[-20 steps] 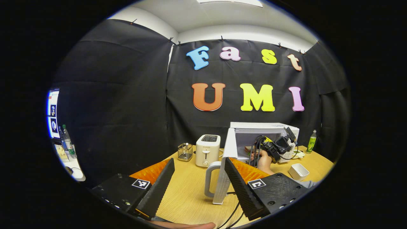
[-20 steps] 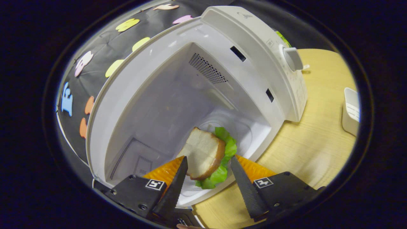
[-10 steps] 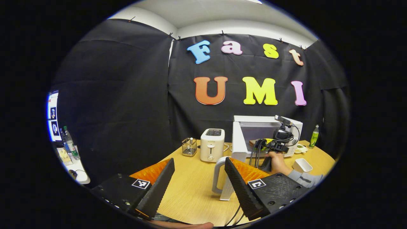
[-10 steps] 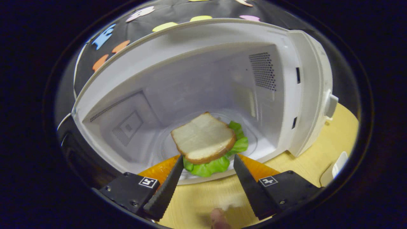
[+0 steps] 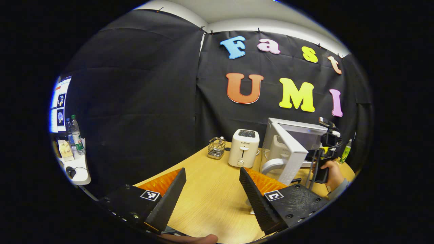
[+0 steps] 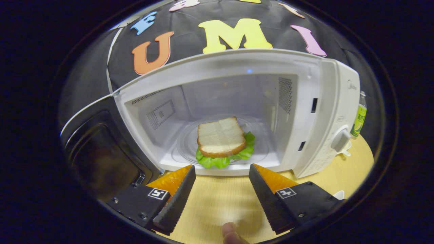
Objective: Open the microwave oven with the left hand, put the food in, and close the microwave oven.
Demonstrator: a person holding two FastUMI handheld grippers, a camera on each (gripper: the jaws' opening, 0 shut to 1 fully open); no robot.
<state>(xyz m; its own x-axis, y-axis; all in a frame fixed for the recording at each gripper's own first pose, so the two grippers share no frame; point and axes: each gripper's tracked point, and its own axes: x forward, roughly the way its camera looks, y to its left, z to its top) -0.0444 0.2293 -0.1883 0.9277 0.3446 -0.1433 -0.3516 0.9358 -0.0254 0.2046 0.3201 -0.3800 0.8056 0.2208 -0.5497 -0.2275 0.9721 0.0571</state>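
Observation:
A sandwich (image 6: 222, 140) of bread and green lettuce lies on the glass turntable inside the white microwave (image 6: 335, 101). The microwave's door (image 6: 98, 156) stands swung open at the left. My right gripper (image 6: 220, 169) is open, just outside the opening above the table, apart from the sandwich. In the left gripper view the microwave (image 5: 298, 130) is at the right, its door (image 5: 288, 152) with a curved handle (image 5: 268, 166) standing out toward me. My left gripper (image 5: 212, 173) is open over the table, empty, left of the door. A hand holds the right gripper (image 5: 325, 149) by the microwave.
A white toaster (image 5: 243, 152) and a wire basket (image 5: 217, 152) stand on the wooden table (image 5: 210, 196) left of the microwave. A green bottle (image 6: 359, 117) stands behind the microwave's right side. A side shelf with bottles (image 5: 73, 135) is far left.
The right gripper has pulled back out of the microwave, leaving the sandwich on the turntable. The left gripper view has shifted left, so the microwave and door now sit farther right.

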